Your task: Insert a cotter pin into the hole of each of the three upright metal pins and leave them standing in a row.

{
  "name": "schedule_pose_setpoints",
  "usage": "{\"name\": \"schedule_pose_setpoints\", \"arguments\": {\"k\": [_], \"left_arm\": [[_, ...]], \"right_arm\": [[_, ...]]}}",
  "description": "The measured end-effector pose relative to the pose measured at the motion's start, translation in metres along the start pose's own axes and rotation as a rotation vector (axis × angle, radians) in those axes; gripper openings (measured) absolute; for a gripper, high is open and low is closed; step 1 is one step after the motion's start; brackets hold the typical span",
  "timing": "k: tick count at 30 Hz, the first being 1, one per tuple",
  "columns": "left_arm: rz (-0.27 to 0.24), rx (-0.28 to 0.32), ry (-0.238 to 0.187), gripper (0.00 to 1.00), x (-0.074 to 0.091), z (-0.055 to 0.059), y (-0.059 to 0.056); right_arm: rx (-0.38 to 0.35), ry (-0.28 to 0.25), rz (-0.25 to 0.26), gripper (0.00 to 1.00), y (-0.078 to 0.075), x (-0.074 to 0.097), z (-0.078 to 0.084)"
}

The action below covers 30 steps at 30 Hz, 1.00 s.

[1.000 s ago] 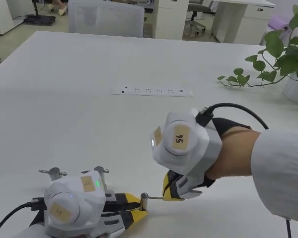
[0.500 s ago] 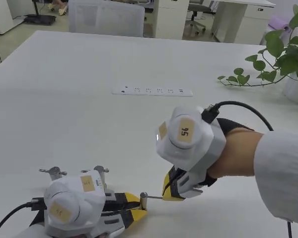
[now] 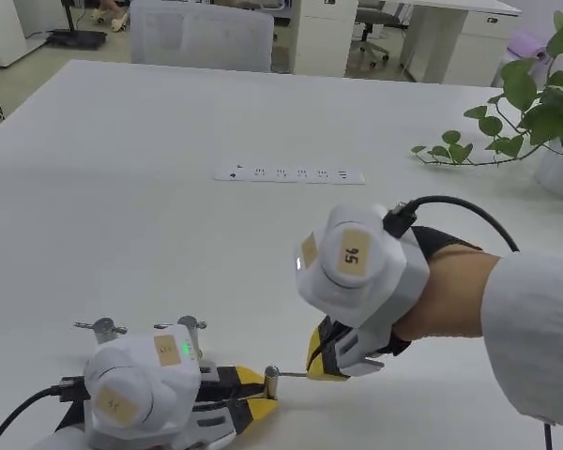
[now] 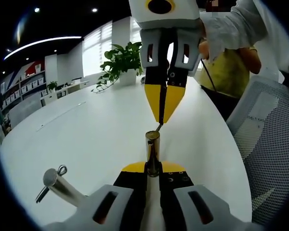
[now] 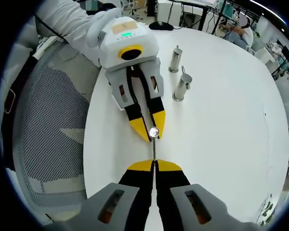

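Near the table's front edge my left gripper [image 3: 260, 397] is shut on the lower part of an upright metal pin [image 3: 271, 378]. My right gripper [image 3: 321, 367] comes in from the right, shut on a thin cotter pin [image 3: 292, 374] whose tip meets the top of that pin. In the left gripper view the held pin [image 4: 152, 150] rises between my jaws, with the cotter pin [image 4: 158, 128] touching its head. In the right gripper view the cotter pin [image 5: 154, 148] runs straight to the pin's top [image 5: 153, 132]. Two more pins [image 3: 103, 328] [image 3: 190, 325] stand behind the left gripper, each with a cotter pin through it.
A white power strip [image 3: 289, 174] lies flat mid-table. A potted plant [image 3: 535, 94] trails leaves at the right edge. A mesh chair [image 3: 202, 36] stands beyond the far edge. A black cable [image 3: 455, 204] loops from the right gripper over the wrist.
The right gripper's body has tipped slightly up and to the right. Its tips and the cotter pin stay at the held pin. The left gripper has not moved.
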<state>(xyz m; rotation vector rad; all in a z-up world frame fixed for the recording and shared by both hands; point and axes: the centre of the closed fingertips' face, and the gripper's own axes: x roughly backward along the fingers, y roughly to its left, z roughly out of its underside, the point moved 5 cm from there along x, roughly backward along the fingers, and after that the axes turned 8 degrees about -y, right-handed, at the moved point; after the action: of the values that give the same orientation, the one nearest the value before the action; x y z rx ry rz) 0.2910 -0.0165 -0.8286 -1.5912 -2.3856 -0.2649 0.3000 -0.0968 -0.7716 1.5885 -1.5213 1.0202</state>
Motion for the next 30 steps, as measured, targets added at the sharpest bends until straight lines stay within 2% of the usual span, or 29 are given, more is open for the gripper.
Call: {"name": "schedule_pose_setpoints", "arguments": {"k": [5, 18, 24, 27, 30], "left_arm": [[0.007, -0.015, 0.002, 0.07, 0.0005, -0.0003, -0.0012], [0.012, -0.035, 0.015, 0.07, 0.0000, -0.0016, -0.0009], [0.014, -0.034, -0.006, 0.07, 0.0007, -0.0055, -0.0017], [0.017, -0.054, -0.006, 0.07, 0.0005, -0.0063, -0.0023], [0.020, -0.043, -0.005, 0.07, -0.0001, -0.0064, -0.0014]], "right_arm": [[-0.033, -0.026, -0.010, 0.01, -0.0013, 0.0026, -0.0018], [-0.006, -0.025, -0.009, 0.01, -0.0017, 0.0033, -0.0024], [-0.007, -0.027, -0.009, 0.01, -0.0015, 0.0032, -0.0023], [-0.008, -0.032, -0.012, 0.01, -0.0013, 0.0031, -0.0028], [-0.003, -0.037, -0.010, 0.01, -0.0017, 0.0036, -0.0027]]}}
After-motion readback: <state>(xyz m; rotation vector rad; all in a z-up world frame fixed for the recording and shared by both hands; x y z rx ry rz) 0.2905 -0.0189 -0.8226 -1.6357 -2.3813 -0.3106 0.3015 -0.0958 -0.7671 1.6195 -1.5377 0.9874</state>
